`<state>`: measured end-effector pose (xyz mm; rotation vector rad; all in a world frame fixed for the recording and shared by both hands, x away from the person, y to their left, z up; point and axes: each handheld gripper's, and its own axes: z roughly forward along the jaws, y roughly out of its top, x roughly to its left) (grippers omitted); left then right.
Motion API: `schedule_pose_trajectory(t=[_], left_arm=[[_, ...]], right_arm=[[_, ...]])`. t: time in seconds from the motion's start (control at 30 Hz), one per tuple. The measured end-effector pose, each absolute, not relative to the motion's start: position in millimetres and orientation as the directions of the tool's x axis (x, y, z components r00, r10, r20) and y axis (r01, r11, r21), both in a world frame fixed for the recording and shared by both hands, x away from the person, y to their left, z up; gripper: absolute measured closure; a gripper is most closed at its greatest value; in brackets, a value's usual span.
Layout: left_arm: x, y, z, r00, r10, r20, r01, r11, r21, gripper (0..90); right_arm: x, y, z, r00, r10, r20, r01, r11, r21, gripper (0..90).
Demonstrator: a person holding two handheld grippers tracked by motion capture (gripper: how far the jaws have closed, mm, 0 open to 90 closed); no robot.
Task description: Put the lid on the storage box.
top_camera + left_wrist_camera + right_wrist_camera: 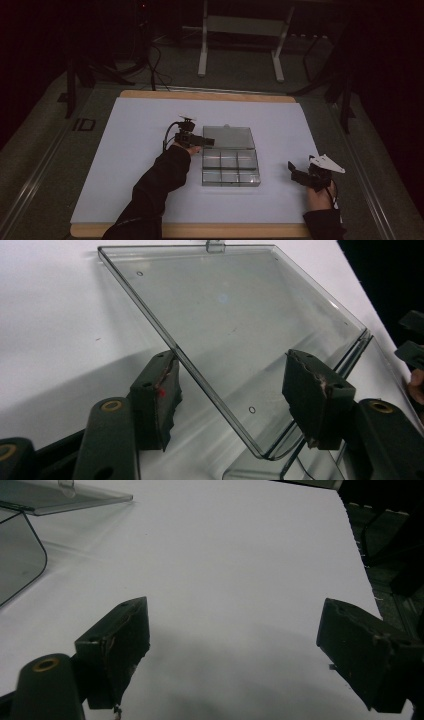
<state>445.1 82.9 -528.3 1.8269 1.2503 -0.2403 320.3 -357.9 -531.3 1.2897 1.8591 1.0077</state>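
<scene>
The clear compartment box [230,169] sat mid-sheet with its lid [235,325] swung open on the far side; the left gripper [227,395] straddled the lid's near side edge, jaws part-spread, pads seemingly not yet pressing (edge running away from the camera); the right gripper [240,650], spread wide and empty, waited well apart.
</scene>
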Motion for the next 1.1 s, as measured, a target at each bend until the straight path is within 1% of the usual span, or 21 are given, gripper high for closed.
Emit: schedule_pose_trajectory(t=[0.1, 0.13, 0.23, 0.27, 0.37, 0.43, 0.47, 0.6, 0.63, 0.67, 0.73, 0.77, 0.83, 0.9, 1.1], left_arm=[[444, 84, -527, 0.499, 0.640, -0.585, 0.810, -0.103, 0.578, 53.0], [442, 83, -524, 0.518, 0.641, -0.567, 0.793, -0.111, 0.599, 53.0], [438, 84, -519, 0.550, 0.650, -0.525, 0.761, -0.130, 0.636, 59.7], [437, 84, -517, 0.561, 0.651, -0.511, 0.747, -0.132, 0.652, 59.7], [433, 86, -512, 0.593, 0.656, -0.467, 0.710, -0.152, 0.688, 66.5], [430, 85, -509, 0.622, 0.664, -0.415, 0.676, -0.188, 0.713, 66.9], [429, 85, -508, 0.631, 0.663, -0.403, 0.667, -0.198, 0.719, 67.8], [427, 90, -507, 0.658, 0.643, -0.391, 0.636, -0.198, 0.746, 71.9], [427, 90, -507, 0.658, 0.643, -0.391, 0.636, -0.198, 0.746, 72.2], [426, 90, -507, 0.665, 0.640, -0.384, 0.628, -0.201, 0.752, 72.7], [426, 91, -508, 0.680, 0.630, -0.374, 0.608, -0.199, 0.769, 73.7], [425, 92, -508, 0.686, 0.626, -0.372, 0.601, -0.199, 0.774, 73.9], [425, 93, -509, 0.689, 0.620, -0.375, 0.598, -0.194, 0.777, 74.5], [424, 94, -509, 0.695, 0.615, -0.373, 0.591, -0.193, 0.783, 75.8], [422, 94, -508, 0.715, 0.611, -0.339, 0.562, -0.214, 0.799, 76.9]], right_arm=[[320, -358, -531, -0.302, 0.949, -0.085, 0.447, 0.220, 0.867, 13.5], [320, -358, -531, -0.303, 0.949, -0.086, 0.447, 0.221, 0.867, 13.5], [320, -358, -531, -0.303, 0.949, -0.088, 0.446, 0.223, 0.867, 13.5], [320, -358, -531, -0.303, 0.949, -0.088, 0.446, 0.223, 0.867, 13.5], [321, -357, -531, -0.295, 0.951, -0.094, 0.455, 0.226, 0.861, 13.5], [323, -357, -531, -0.288, 0.954, -0.088, 0.466, 0.220, 0.857, 13.5], [323, -358, -531, -0.287, 0.954, -0.081, 0.471, 0.215, 0.856, 13.5], [325, -359, -529, -0.294, 0.956, -0.020, 0.498, 0.171, 0.850, 13.5], [325, -359, -529, -0.294, 0.956, -0.020, 0.498, 0.171, 0.850, 13.5], [328, -359, -527, -0.311, 0.950, 0.014, 0.519, 0.158, 0.840, 14.0], [330, -355, -522, -0.298, 0.954, -0.004, 0.538, 0.171, 0.825, 15.3], [331, -354, -518, -0.304, 0.953, 0.007, 0.538, 0.166, 0.826, 15.3], [332, -353, -514, -0.311, 0.950, 0.020, 0.530, 0.156, 0.834, 15.3], [335, -347, -501, -0.332, 0.943, 0.027, 0.512, 0.156, 0.845, 15.2], [348, -323, -475, -0.412, 0.911, -0.022, 0.451, 0.225, 0.864, 15.1]])
